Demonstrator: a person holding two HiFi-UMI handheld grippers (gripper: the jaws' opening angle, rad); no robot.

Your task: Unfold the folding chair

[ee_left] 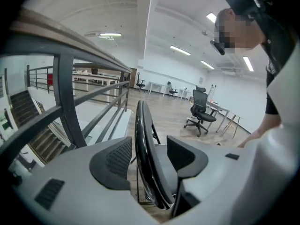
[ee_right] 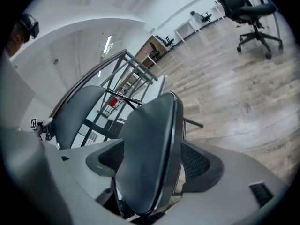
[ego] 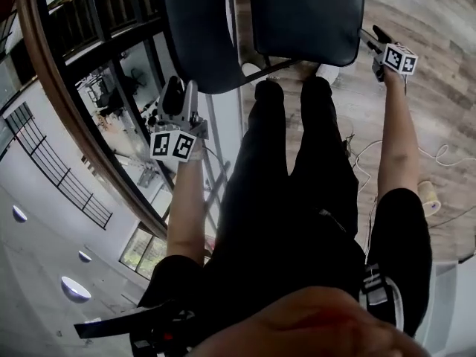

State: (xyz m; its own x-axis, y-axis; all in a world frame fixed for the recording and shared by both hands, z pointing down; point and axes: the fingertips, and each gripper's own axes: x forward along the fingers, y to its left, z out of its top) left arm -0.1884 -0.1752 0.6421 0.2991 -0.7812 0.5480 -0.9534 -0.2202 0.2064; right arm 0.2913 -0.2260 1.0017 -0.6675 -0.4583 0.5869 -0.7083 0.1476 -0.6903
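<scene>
Three cams: one on the head, one on the left claw [ee_left: 150,161], one on the right claw [ee_right: 154,163]
Head view looks steeply down past the person's legs [ego: 297,162] onto the dark grey padded folding chair [ego: 305,13] and pale wood plank floor [ego: 439,73]. Both claw views look along their own jaws from really close, chair panels edge-on between them, one from each side. All three share chair, floor and dark metal railing [ee_left: 65,102].

Office chair [ee_left: 200,110] on wood floor [ee_left: 174,120], railing [ee_left: 65,95] nearby
</scene>
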